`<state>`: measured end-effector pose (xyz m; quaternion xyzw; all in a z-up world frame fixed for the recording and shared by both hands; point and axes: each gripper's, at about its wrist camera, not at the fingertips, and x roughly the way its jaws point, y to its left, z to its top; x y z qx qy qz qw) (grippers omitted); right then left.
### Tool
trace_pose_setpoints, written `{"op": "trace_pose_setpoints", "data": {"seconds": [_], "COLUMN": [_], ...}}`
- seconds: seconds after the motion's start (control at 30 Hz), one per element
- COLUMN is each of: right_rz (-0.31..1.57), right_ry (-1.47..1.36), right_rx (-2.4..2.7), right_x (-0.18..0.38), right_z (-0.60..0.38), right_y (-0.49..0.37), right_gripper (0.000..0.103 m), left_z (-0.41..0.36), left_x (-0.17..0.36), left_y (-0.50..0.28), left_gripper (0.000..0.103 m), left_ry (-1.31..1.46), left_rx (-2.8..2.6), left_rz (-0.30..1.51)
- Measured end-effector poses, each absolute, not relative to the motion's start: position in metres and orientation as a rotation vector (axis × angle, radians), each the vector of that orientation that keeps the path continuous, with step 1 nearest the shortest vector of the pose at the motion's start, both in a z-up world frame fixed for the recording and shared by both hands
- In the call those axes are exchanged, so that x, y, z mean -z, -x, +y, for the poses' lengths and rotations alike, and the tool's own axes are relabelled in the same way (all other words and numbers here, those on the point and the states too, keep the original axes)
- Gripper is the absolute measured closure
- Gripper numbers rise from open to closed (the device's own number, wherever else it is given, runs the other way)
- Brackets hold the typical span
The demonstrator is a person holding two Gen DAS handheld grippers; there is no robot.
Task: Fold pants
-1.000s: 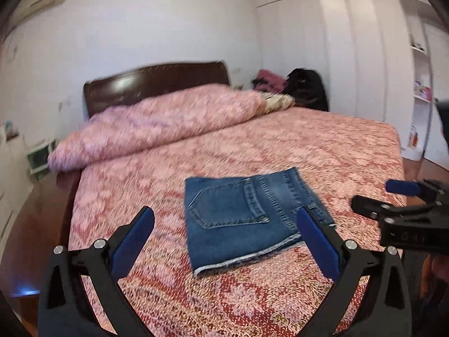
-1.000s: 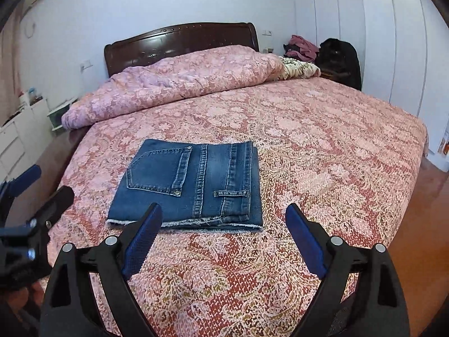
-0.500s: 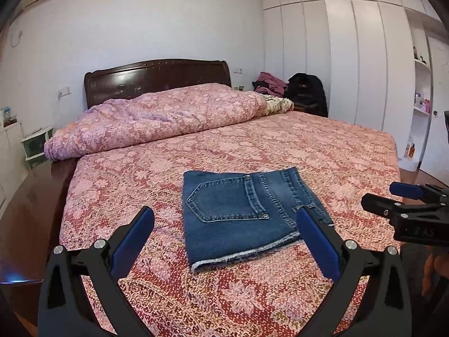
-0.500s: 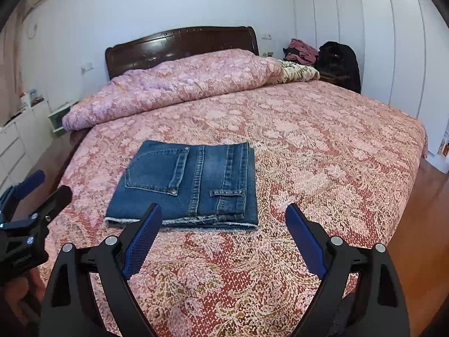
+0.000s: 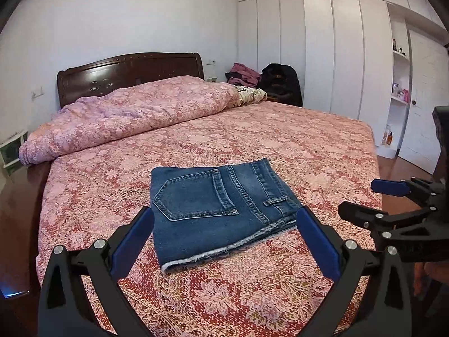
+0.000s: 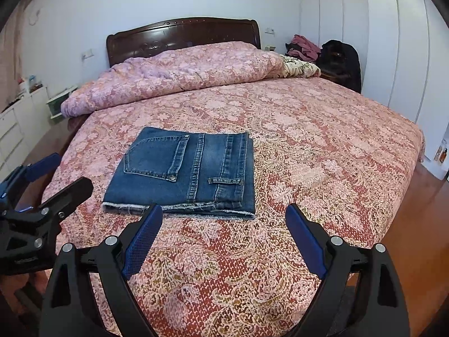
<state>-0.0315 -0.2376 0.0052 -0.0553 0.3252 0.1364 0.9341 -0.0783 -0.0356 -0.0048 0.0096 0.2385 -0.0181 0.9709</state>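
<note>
A pair of blue denim pants [image 5: 221, 207] lies folded into a compact rectangle on the pink patterned bed, back pocket up; it also shows in the right wrist view [image 6: 185, 174]. My left gripper [image 5: 224, 227] is open and empty, held back from the pants' near edge above the bed. My right gripper [image 6: 223, 224] is open and empty, also short of the pants' frayed near edge. Each gripper shows at the side of the other's view: the right one [image 5: 364, 199] and the left one [image 6: 64, 174].
A rolled pink duvet [image 5: 126, 112] lies along the dark wooden headboard [image 5: 129, 67]. Clothes and a black bag [image 5: 280, 81] sit at the far right corner. White wardrobes [image 5: 331, 56] line the right wall. The bed's right edge [image 6: 415, 140] drops to a wooden floor.
Both grippers have pulled back and risen slightly, so the view has steadied and shows more of the room. The pants have not moved. Both grippers have stayed open.
</note>
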Motion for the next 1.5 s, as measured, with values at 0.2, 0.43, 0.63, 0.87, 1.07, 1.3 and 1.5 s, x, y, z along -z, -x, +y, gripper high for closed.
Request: {"op": "trace_pose_setpoints", "data": {"seconds": [0.2,0.43,0.63,0.87,1.07,1.3,1.5], "right_rz": [0.668,0.661,0.637,0.639,0.647,0.655,0.657], "right_ry": [0.111,0.094,0.07,0.077,0.073,0.071,0.072], "right_rx": [-0.306,-0.325,-0.34,-0.371,-0.37,-0.373,-0.376], "right_x": [-0.0052,-0.007,-0.0113,-0.011,-0.0097,-0.0094,-0.0088], "right_z": [-0.235,-0.2346,-0.2364,-0.2307,-0.2302,-0.2301,-0.2297], "right_y": [0.0319,0.0332,0.0355,0.0379,0.0376,0.0383,0.0368], "right_gripper": [0.015,0.015,0.015,0.015,0.015,0.015,0.015], "left_z": [-0.0307,-0.0277,-0.0296,-0.0271,-0.0282,-0.0276,-0.0271], "left_x": [0.0087,0.0104,0.0107,0.0118,0.0118,0.0124,0.0134], "left_y": [0.0785,0.0788,0.0793,0.0787,0.0789,0.0785,0.0773], "left_gripper": [0.002,0.002,0.002,0.002,0.002,0.002,0.002], "left_ry": [-0.013,-0.004,-0.011,0.0,-0.001,-0.003,0.0], "left_rx": [0.014,0.005,0.015,0.011,0.018,0.016,0.018], "left_rz": [0.501,0.512,0.514,0.525,0.526,0.531,0.535]}}
